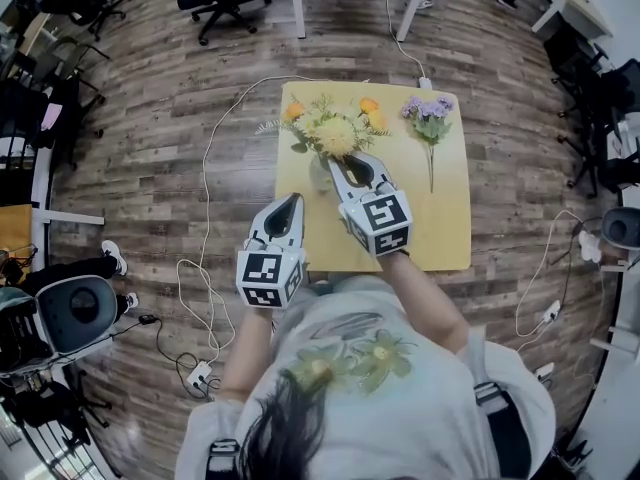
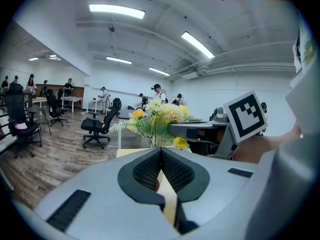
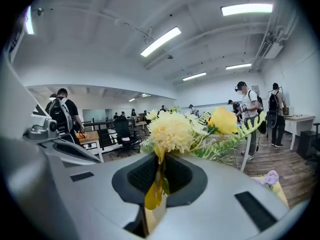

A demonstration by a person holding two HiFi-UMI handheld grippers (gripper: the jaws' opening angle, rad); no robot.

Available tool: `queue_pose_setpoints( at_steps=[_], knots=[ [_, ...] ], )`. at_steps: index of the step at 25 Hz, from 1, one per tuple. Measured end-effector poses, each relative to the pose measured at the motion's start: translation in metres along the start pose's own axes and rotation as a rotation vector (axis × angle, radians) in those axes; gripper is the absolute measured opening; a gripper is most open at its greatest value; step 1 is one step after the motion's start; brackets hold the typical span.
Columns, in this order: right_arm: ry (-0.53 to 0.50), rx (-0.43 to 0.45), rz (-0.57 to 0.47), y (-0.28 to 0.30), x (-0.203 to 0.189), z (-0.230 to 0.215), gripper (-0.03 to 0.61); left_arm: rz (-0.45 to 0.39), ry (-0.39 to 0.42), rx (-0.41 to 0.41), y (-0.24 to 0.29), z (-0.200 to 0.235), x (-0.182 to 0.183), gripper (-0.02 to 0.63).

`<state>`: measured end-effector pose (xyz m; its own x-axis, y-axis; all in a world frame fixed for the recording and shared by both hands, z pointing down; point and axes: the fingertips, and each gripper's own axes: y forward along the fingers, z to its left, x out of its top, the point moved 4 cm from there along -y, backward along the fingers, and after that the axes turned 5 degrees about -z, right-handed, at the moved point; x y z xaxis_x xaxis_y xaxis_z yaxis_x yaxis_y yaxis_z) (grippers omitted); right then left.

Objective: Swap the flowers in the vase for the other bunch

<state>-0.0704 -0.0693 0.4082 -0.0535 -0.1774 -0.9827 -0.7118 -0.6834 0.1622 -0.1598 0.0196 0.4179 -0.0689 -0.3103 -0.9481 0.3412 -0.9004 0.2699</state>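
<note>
clamping the stems of the yellow bunch (image 3: 170, 131), the right gripper (image 3: 159, 176) has its jaws narrowed onto them, the blooms fanning out just beyond its tips. the vase (image 1: 320, 175) stands just left of those tips, under the blooms; whether the stems are clear of it cannot be told. the left gripper (image 2: 161, 156) is held nearer the person, jaws pressed together with nothing between. the purple bunch (image 1: 428, 118) lies flat, well to the right gripper's right, on the yellow table (image 1: 440, 228).
</note>
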Motion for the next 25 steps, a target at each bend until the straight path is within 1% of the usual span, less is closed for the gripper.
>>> queue_pose_setpoints(
  at_steps=[5,17,25],
  knots=[
    [-0.008,0.033,-0.032,-0.01,0.015,0.005,0.057,-0.005,0.005,-0.018,-0.001,-0.007,-0.002,0.018],
    [-0.068,0.064,-0.103,-0.04,0.052,0.006,0.057,-0.014,0.015,-0.05,-0.005,-0.031,-0.006,0.018],
    [-0.093,0.061,-0.146,-0.06,0.073,0.01,0.057,-0.018,0.018,-0.06,-0.015,-0.042,-0.01,0.018]
  ],
)
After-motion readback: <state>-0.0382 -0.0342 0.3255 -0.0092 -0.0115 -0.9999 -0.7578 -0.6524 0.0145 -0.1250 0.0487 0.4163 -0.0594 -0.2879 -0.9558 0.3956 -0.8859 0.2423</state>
